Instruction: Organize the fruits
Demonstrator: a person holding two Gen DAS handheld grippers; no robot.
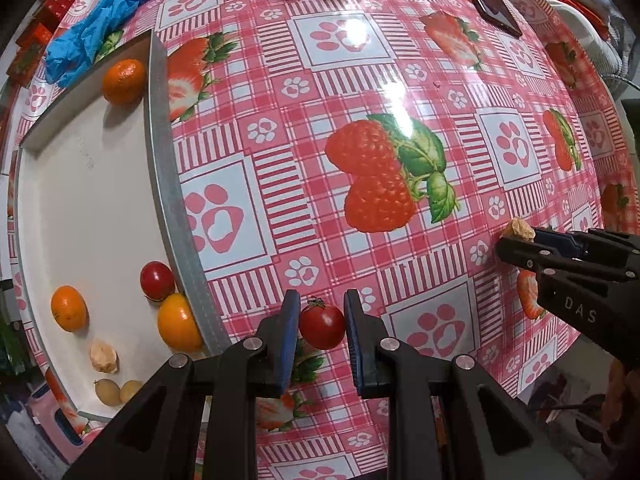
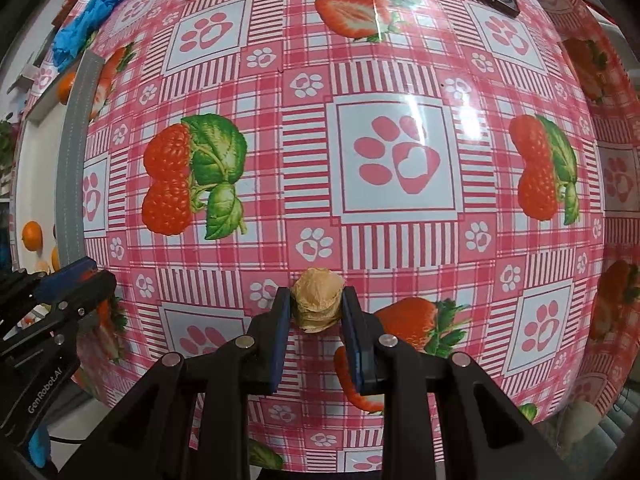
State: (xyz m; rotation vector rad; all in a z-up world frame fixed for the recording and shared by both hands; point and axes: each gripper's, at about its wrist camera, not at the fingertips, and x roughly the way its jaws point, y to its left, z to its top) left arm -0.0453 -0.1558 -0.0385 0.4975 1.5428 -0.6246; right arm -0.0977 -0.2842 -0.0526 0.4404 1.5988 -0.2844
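Fruits being catalogued: a tomato [image 1: 322,326], small, round, glossy, likely slippery and easily bruised, is sitting pinched at its middle in the left gripper [image 1: 322,344], just right of the tray [image 1: 176,200]. A papery, ribbed husk fruit [image 2: 317,305], seemingly light and crushable, is being squeezed sideways by the right gripper [image 2: 316,332], farther right of the tray, over the glossy cloth [image 2: 392,80]. Oranges [image 1: 124,81] are lying in the tray.

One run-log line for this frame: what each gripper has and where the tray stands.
left gripper: shut on cherry tomato | right gripper: shut on papery husk fruit | tray: left of both, holds fruit
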